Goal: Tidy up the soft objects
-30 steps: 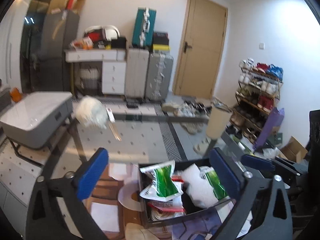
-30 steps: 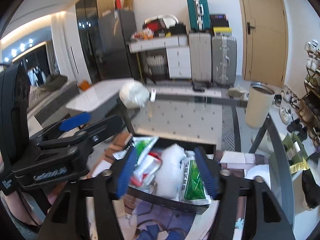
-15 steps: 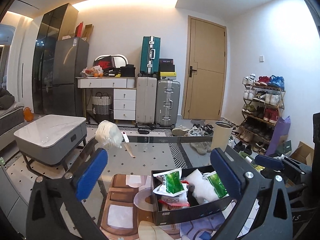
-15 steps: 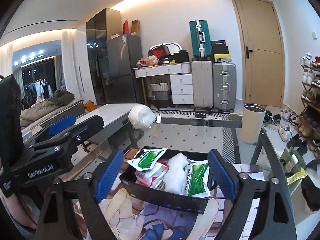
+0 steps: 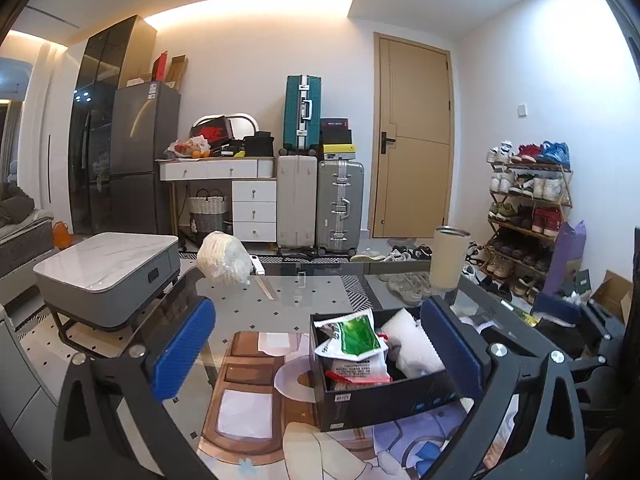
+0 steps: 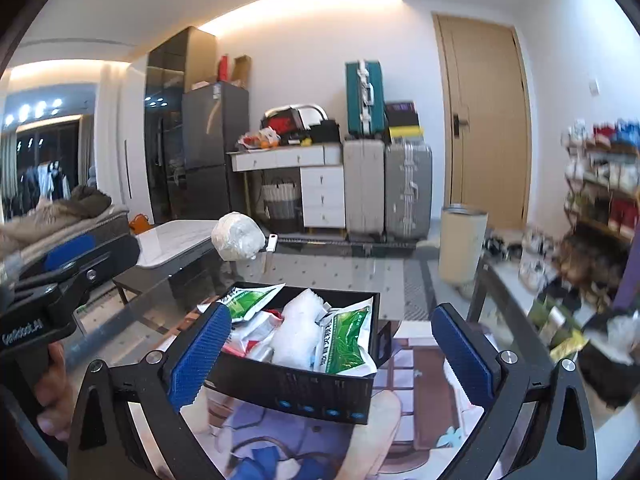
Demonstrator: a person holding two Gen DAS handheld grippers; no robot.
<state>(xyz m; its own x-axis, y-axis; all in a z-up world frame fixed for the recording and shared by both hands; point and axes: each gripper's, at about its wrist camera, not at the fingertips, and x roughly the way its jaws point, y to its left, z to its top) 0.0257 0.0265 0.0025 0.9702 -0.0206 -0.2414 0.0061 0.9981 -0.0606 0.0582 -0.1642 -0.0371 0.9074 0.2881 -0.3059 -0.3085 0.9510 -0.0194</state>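
I see the glass worktop in front of me, with a printed mat lying on its near part. On that mat stands a black box, open at the top, and the soft things of the task are inside it: green-and-white packets, one more flat packet with red edge under them, and a white puffy bag beside. In the right wrist view the same box shows its front wall with small blue marks, and the packets and the white bag stick up above its rim.

Far on the worktop, well apart from the box, lies a white round bundle in thin plastic, with a small white tag just beside it.

My left tongs are spread wide and hold nothing; the box is seen between the two blue pads but they do not touch it. My right tongs have just been opening and now stand very wide, also with nothing gripped; the box sits between the pads, free of them. In the right wrist view the left tongs appear at the left edge, with a hand on the grip.
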